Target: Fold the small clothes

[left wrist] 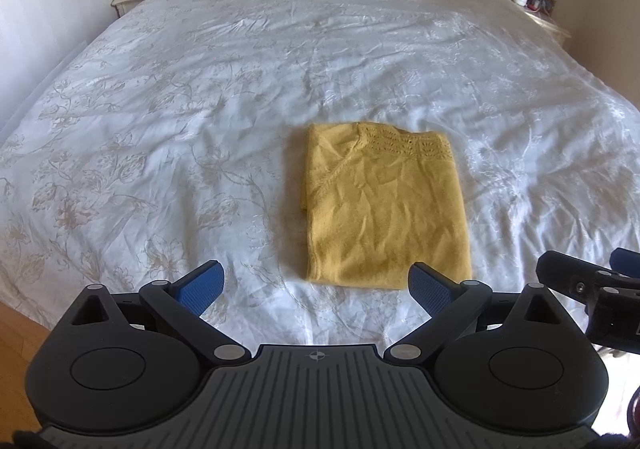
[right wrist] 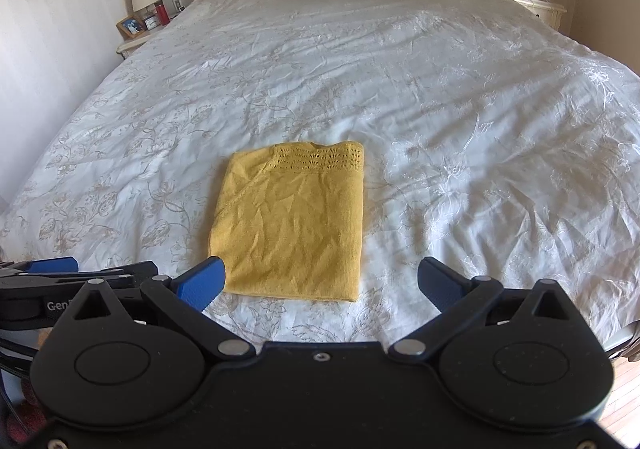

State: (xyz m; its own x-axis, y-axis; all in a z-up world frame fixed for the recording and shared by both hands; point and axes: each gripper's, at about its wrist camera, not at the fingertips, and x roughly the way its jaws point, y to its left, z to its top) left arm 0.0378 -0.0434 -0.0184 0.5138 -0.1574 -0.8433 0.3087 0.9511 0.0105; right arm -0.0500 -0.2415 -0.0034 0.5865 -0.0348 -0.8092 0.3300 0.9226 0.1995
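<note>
On the bed: the yellow knit top [left wrist: 384,209] lies as a compact rectangle on the white bedspread [left wrist: 160,129], just ahead of both tools.
Left gripper [left wrist: 316,289]: jaws spread wide, holding nothing, near the garment's near edge.
Right gripper [right wrist: 320,283]: likewise spread and empty (its left finger overlaps the near corner in view).
Step judged: final halving, or finished.
Your technique: pinch both near corners together, lift low, carry them to the lace hem [right wrist: 320,159], then release evenly.

Bare bedspread [left wrist: 200,109] surrounds the folded yellow garment [left wrist: 384,205], the only obstacle.
</note>
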